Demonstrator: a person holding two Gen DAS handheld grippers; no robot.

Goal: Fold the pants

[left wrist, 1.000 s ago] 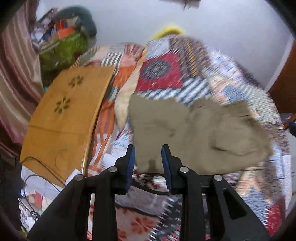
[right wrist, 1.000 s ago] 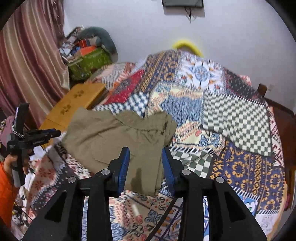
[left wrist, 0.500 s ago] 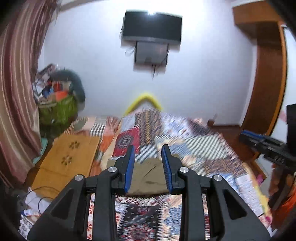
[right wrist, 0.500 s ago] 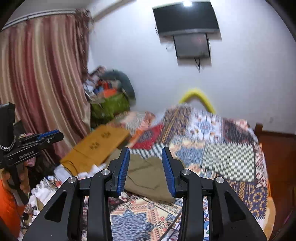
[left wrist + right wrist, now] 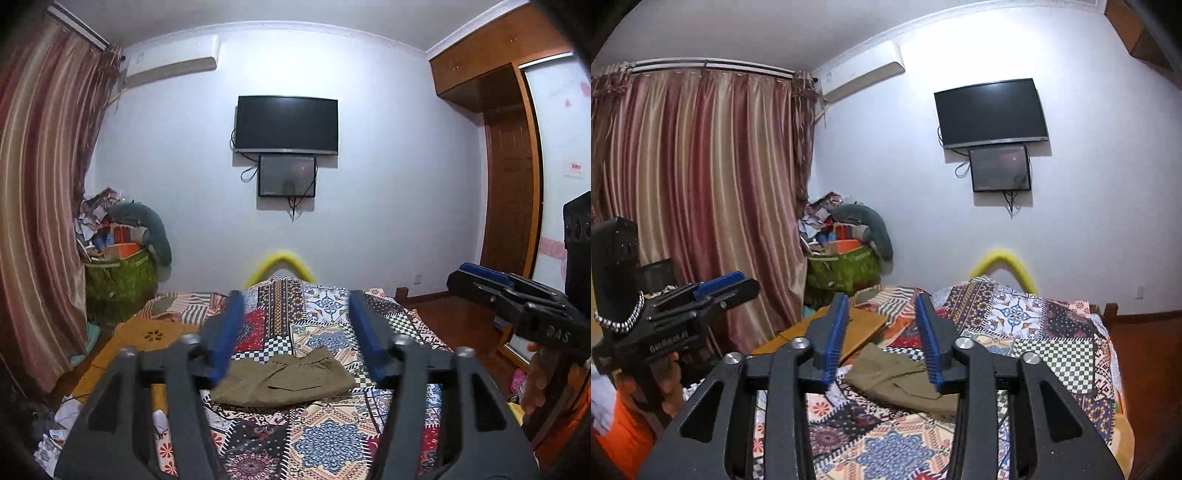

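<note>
The olive-khaki pants (image 5: 284, 380) lie folded in a compact stack on the patchwork bedspread (image 5: 325, 435); they also show in the right wrist view (image 5: 901, 380). My left gripper (image 5: 293, 299) is open and empty, held well back from the bed and above the pants. My right gripper (image 5: 881, 301) is open and empty, also pulled back and raised. Each gripper shows at the edge of the other's view: the right one (image 5: 480, 277) and the left one (image 5: 738, 284).
A wooden lap table (image 5: 857, 328) lies on the bed's left side. A green bag (image 5: 118, 273) heaped with clutter stands by the striped curtain (image 5: 701, 184). A TV (image 5: 286, 123) hangs on the far wall. A wooden wardrobe (image 5: 513, 184) stands at the right.
Both grippers have pulled back and up from the pants, so the views now take in the whole room. Both jaws have opened wider, the left most of all. The pants lie still.
</note>
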